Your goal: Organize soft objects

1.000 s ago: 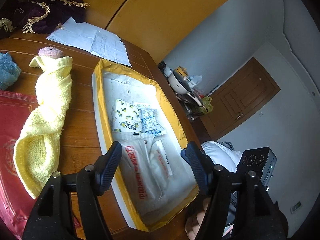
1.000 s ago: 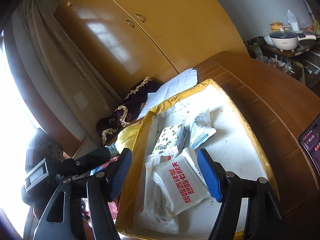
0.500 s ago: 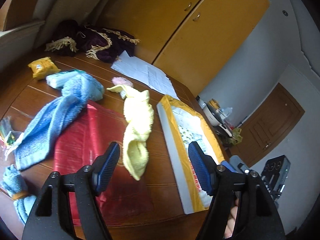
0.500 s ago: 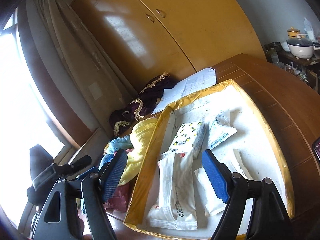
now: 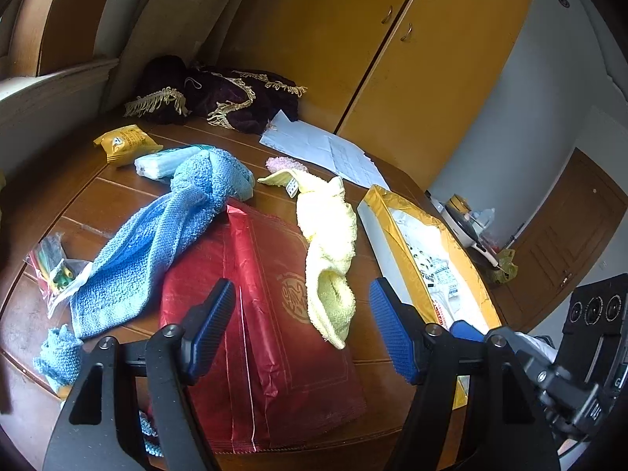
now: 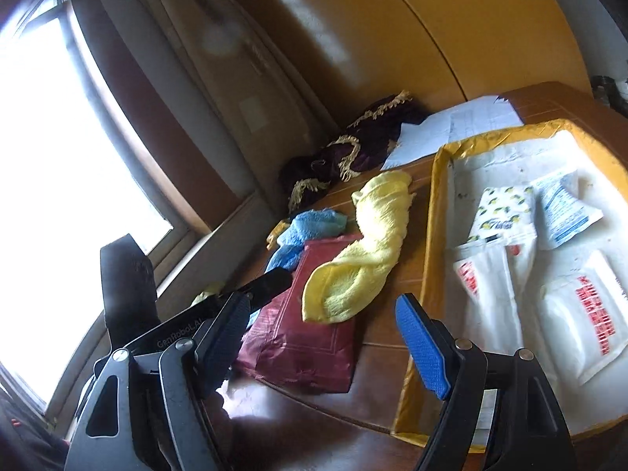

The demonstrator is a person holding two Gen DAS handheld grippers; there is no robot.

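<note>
Wooden table (image 5: 117,204) holds fluffy yellow towel (image 5: 327,243), knitted blue towel (image 5: 165,227).

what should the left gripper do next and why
Probably ease the left gripper down onto the yellow towel. Both grippers are open and empty. The towel lies loose on the table, partly over the red bag, just ahead between the left fingers and beside the tray.

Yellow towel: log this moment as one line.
yellow towel draped across red packet, ungrasped | left gripper open, empty | right gripper open, empty | box holds sachets
</note>
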